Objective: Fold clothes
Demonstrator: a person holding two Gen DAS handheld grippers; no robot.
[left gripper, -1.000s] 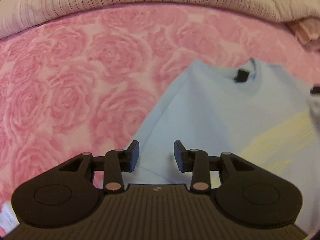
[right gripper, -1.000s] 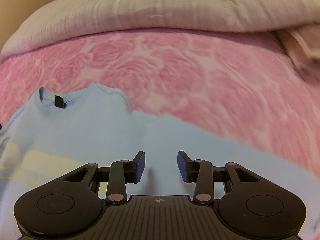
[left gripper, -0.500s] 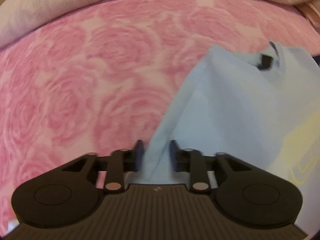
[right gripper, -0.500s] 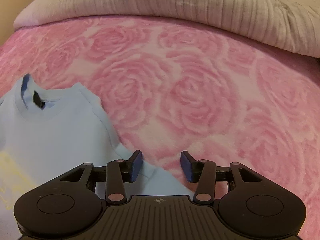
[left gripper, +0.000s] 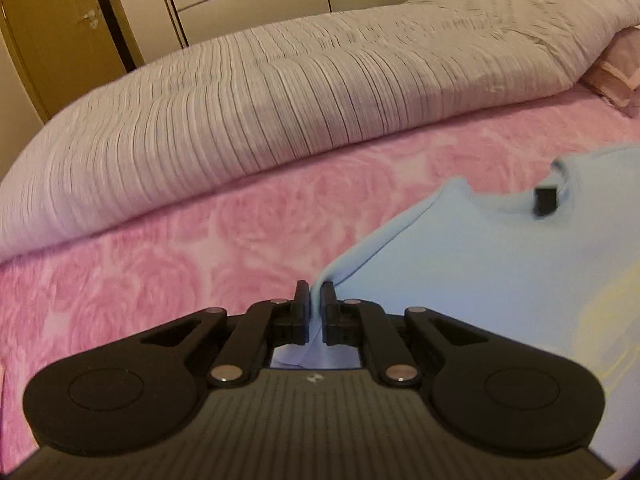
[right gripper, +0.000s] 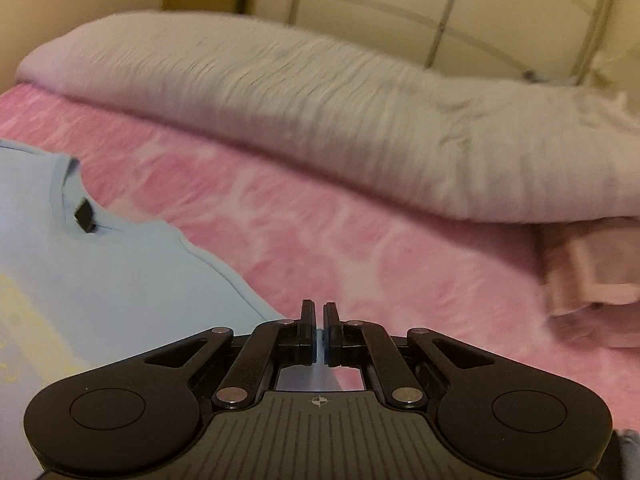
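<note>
Both hand-held grippers (left gripper: 315, 294) (right gripper: 319, 314) clamping shirt (left gripper: 472, 264)

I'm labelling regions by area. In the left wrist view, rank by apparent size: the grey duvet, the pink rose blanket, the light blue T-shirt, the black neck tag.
1. Grey duvet and pink rose blanket: look alike in area, so unranked.
2. Light blue T-shirt, enlarged by nearness and cut by the frame.
3. Black neck tag, smallest.

— Left gripper (left gripper: 315, 294): condition?
— Jaws drawn together, fingers nearly parallel, a fold of the light blue shirt (left gripper: 472, 252) pinched between the pads.
— Right gripper (right gripper: 319, 316)?
— Same posture. Jaws closed to a narrow slit, a sliver of the shirt's edge clamped between them.
</note>
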